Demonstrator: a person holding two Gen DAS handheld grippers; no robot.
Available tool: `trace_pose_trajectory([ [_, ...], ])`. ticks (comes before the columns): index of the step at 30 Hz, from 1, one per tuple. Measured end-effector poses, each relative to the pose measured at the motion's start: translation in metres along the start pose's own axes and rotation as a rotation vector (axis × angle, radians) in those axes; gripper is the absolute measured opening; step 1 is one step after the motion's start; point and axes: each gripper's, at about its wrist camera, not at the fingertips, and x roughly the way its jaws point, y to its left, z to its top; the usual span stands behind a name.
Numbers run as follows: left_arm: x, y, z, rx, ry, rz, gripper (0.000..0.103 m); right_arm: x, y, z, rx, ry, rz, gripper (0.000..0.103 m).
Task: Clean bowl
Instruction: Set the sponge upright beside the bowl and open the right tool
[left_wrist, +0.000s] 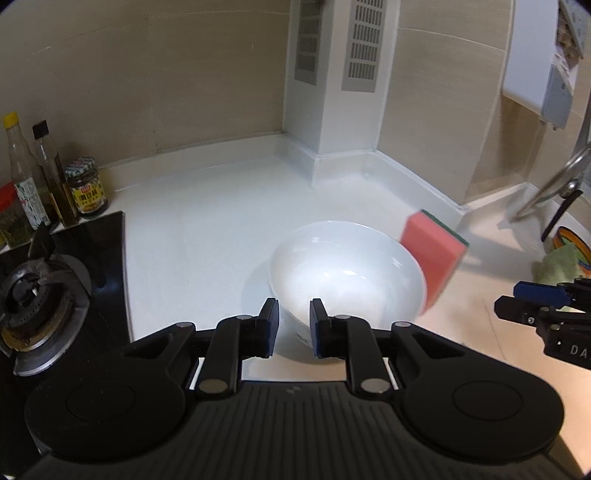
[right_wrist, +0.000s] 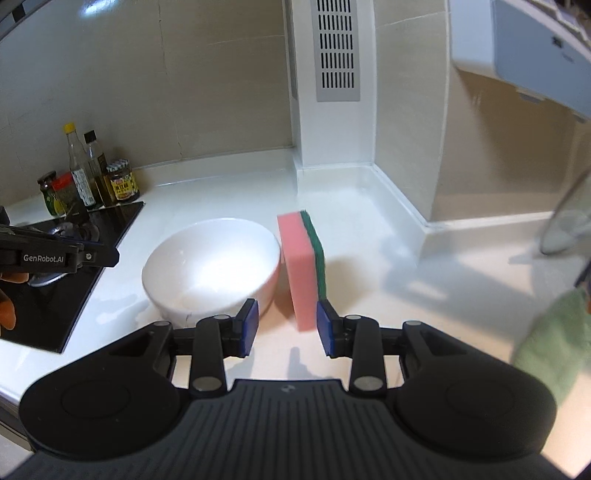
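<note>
Bowl (right_wrist: 211, 267) sits upright on the white surface (right_wrist: 207, 195), just right of the black stove top (right_wrist: 79, 254), its inside pale and glossy with no clear dirt visible. A pink and green sponge (right_wrist: 303, 266) stands on edge just beside its right rim. The right hand-held gripper (right_wrist: 286, 330) is spread wide and empty, its jaws nearing the sponge. The left hand-held gripper (left_wrist: 293, 326) is partly spread, empty, at the bowl's near rim. Judging by this, scrubbing has not started; grasping both comes first.
</note>
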Motion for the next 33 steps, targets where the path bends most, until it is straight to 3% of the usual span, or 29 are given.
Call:
trace_pose_trajectory([
  [9, -0.031, -0.067, -0.026, -0.03, -0.067, 0.066, 0.021, -0.03, -0.017, -0.008, -0.072, -0.028, 0.089, 0.03],
  [19, -0.054, -0.136, -0.056, -0.087, -0.07, 0.232, 0.021, -0.066, -0.052, -0.023, -0.152, -0.029, 0.126, 0.03],
  [33, -0.078, -0.162, -0.081, -0.091, -0.038, 0.296, 0.021, -0.087, -0.054, -0.035, -0.142, -0.053, 0.196, 0.03],
])
